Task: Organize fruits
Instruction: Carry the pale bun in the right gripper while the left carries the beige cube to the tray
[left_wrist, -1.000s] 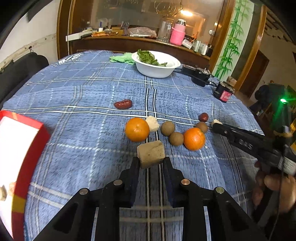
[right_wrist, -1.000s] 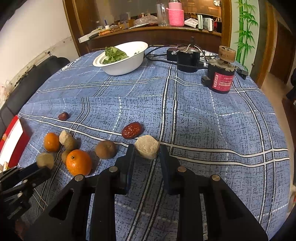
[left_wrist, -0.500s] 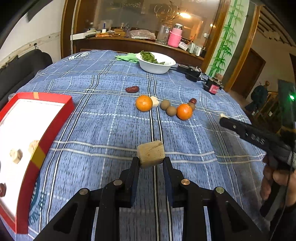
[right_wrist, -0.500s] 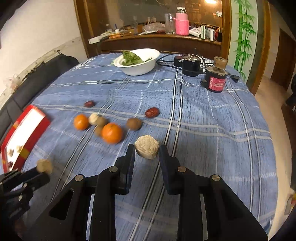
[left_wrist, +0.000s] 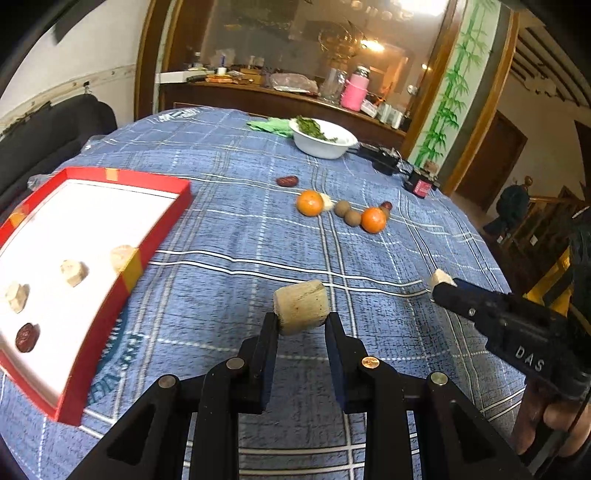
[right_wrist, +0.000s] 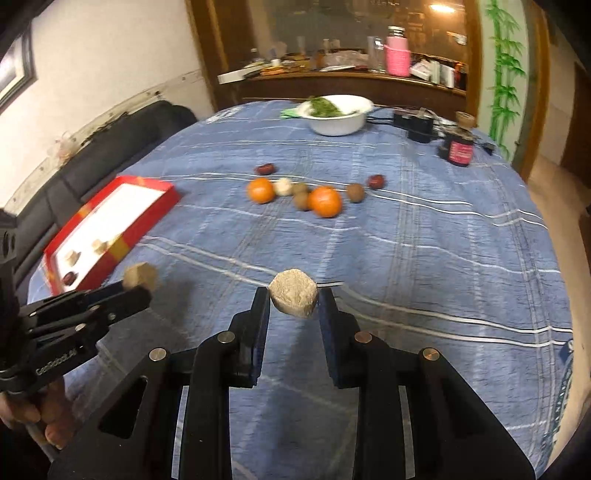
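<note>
My left gripper (left_wrist: 301, 319) is shut on a pale tan fruit chunk (left_wrist: 301, 306), held above the blue checked cloth, right of the red tray (left_wrist: 159, 229). My right gripper (right_wrist: 293, 299) is shut on a rounder tan chunk (right_wrist: 293, 297). Inside the tray lie three pale chunks (left_wrist: 74, 272) and one red date (left_wrist: 27, 336). Farther off, in a loose row, sit two oranges (left_wrist: 309, 202) (left_wrist: 373, 219), brown round fruits (left_wrist: 342, 208), a pale chunk and red dates (left_wrist: 287, 181). In the right wrist view, the left gripper (right_wrist: 138, 282) shows at lower left with its chunk.
A white bowl of greens (left_wrist: 322, 142) stands at the table's far side, with a green cloth beside it. Black adapters, cables and a small red-labelled device (right_wrist: 460, 149) lie at the far right. A dark sofa (right_wrist: 110, 147) runs along the left edge.
Both grippers have pulled back from the fruit row, each carrying its chunk. The red tray has come much further into the left wrist view, and the fruits now look smaller and farther.
</note>
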